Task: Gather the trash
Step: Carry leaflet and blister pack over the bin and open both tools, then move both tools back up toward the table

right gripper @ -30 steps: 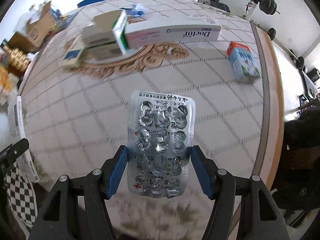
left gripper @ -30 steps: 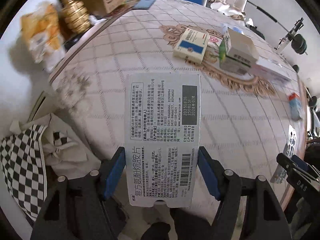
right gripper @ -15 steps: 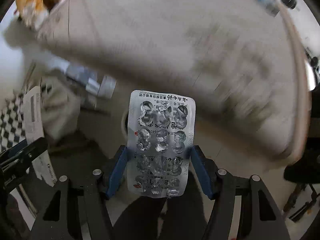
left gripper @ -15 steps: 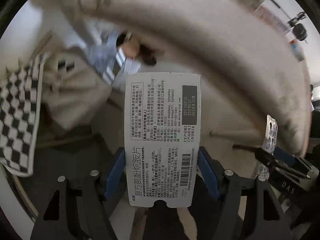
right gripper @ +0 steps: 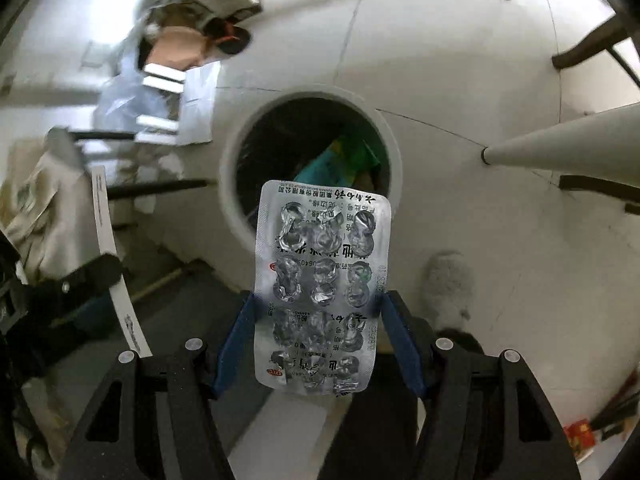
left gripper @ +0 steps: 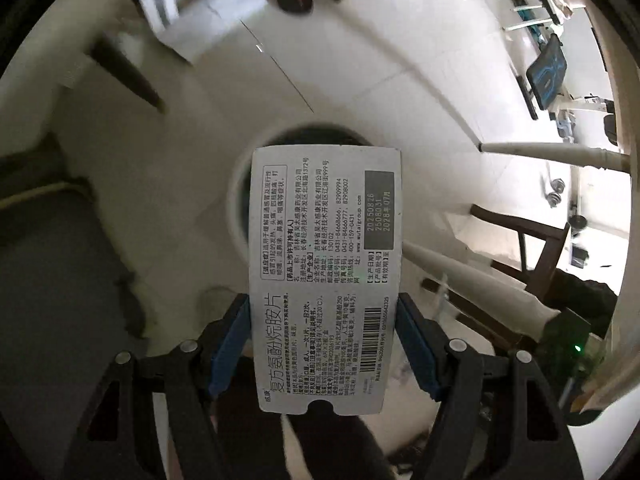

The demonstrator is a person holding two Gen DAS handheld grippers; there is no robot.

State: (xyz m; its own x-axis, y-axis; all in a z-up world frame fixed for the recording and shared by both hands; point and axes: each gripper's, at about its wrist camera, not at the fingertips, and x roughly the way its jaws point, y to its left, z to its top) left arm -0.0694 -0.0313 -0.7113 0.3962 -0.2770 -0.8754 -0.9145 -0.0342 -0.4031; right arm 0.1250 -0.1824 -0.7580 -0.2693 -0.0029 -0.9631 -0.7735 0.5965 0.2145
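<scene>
My left gripper (left gripper: 324, 340) is shut on a flat white medicine box (left gripper: 324, 272) printed with black text and a barcode; the box stands up between the blue pads. Behind its top edge shows the rim of a round white trash bin (left gripper: 240, 184) on the floor. My right gripper (right gripper: 320, 340) is shut on a used silver blister pack (right gripper: 322, 288) with crushed pockets. Past it the trash bin (right gripper: 394, 148) gapes dark, with green and teal packaging (right gripper: 344, 160) inside. The medicine box (right gripper: 108, 256) and left gripper show edge-on at the left of the right wrist view.
White table legs (left gripper: 472, 276) (right gripper: 560, 148) slant in from the right over the pale tiled floor. Dark wooden chair legs (left gripper: 520, 240) stand at the right. A beige bag (right gripper: 44, 200) and a pile of papers and plastic (right gripper: 160, 92) lie left of the bin.
Both grippers have dropped from above the patterned table top down beneath its edge and tilted toward the floor; the bin has come into view. Each still holds the same item.
</scene>
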